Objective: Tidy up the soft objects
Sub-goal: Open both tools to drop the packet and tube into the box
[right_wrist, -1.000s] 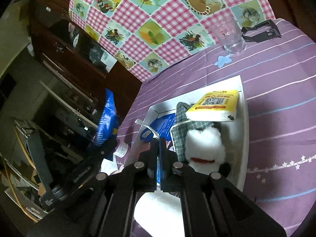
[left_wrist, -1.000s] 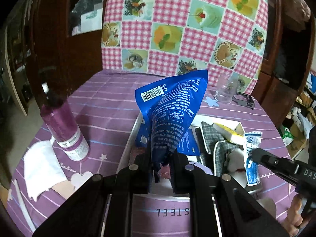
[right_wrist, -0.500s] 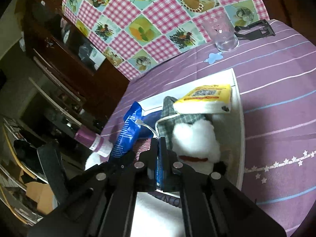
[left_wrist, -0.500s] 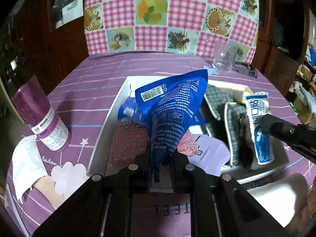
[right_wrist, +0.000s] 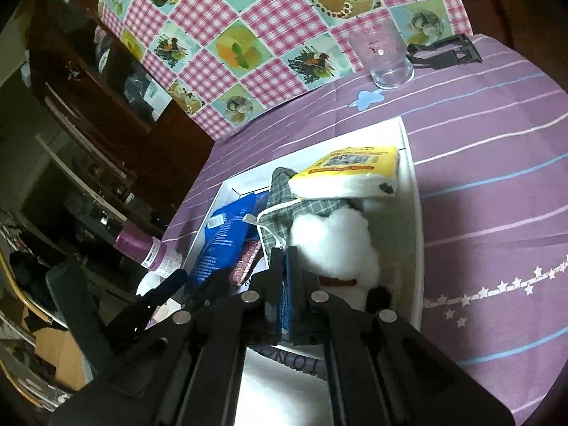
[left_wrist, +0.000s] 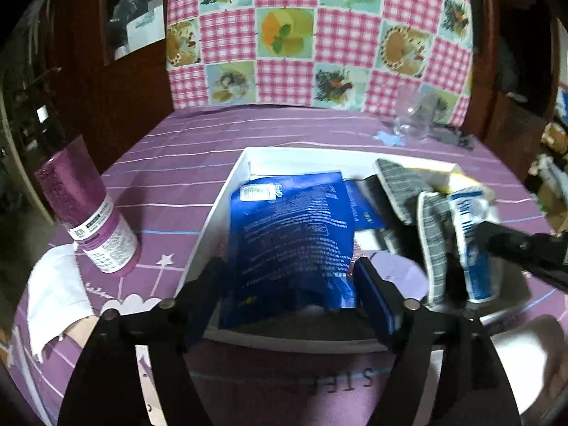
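A white tray (left_wrist: 227, 191) on the purple tablecloth holds soft things. A blue pouch (left_wrist: 291, 234) lies flat in its left part, between the wide-open jaws of my left gripper (left_wrist: 289, 277), which no longer grip it. My right gripper (right_wrist: 285, 266) is shut on a white and blue tube (left_wrist: 470, 241) and holds it over the tray's near right side. Grey checked cloth (right_wrist: 284, 198), a white plush toy (right_wrist: 333, 241) and a yellow tissue pack (right_wrist: 351, 174) also lie in the tray (right_wrist: 413, 184). The pouch shows in the right wrist view (right_wrist: 222, 245).
A purple spray bottle (left_wrist: 88, 213) stands left of the tray, with a white paper (left_wrist: 53, 298) beside it. A drinking glass (right_wrist: 385, 58) and a black clip (right_wrist: 443, 53) stand at the far right. A pink checked cloth (left_wrist: 319, 35) hangs behind the table.
My left gripper lowered the blue pouch into the tray and opened; the pouch now lies flat. My right gripper stays shut on the tube and moved slightly closer over the tray.
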Demonstrator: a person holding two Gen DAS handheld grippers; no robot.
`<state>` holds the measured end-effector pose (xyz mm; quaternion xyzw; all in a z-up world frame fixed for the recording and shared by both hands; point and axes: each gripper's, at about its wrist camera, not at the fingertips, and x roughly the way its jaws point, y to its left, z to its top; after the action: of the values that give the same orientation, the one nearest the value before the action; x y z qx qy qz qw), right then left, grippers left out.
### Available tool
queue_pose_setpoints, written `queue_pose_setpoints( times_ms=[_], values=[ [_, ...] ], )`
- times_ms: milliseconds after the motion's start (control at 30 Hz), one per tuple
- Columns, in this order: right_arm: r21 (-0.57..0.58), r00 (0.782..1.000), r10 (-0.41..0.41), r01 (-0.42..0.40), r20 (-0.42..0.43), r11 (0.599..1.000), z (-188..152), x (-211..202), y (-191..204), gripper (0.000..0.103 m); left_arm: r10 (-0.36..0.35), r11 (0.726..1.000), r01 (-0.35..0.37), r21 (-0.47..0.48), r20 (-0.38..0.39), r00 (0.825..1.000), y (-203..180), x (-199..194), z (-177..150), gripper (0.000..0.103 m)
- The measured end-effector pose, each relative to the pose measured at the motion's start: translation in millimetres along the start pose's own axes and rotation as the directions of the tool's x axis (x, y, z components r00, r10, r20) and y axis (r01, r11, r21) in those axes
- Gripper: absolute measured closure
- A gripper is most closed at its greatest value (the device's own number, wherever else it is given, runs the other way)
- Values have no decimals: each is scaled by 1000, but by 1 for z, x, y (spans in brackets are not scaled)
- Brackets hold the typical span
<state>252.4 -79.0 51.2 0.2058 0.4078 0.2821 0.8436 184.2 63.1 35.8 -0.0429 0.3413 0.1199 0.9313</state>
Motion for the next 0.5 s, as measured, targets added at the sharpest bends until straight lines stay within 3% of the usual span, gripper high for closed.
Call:
queue_pose_setpoints(
  times_ms=[133,300,400,467,500],
  values=[
    [36,999,-8,6,41,999,1,-6,-5,100,19,1000,-19,21,24,1000,-2,-4,0,26],
    [189,992,27,-50,123,981,5,-15,-26,99,7,1000,-7,9,34,999,-2,-6,0,25],
    [197,992,31,-54,119,979,9,-15,-24,83,1,1000,-1,-9,55,998,1,-10,1,25],
    [143,992,11,-29,127,989,10,-19,-12,51,-14,999,16,-31,68,998,5,-14,1,25],
    [112,990,-12,-4,138,994,10,-22,-5,44,-28,999,31,-42,74,997,8,-16,2,25]
  ],
)
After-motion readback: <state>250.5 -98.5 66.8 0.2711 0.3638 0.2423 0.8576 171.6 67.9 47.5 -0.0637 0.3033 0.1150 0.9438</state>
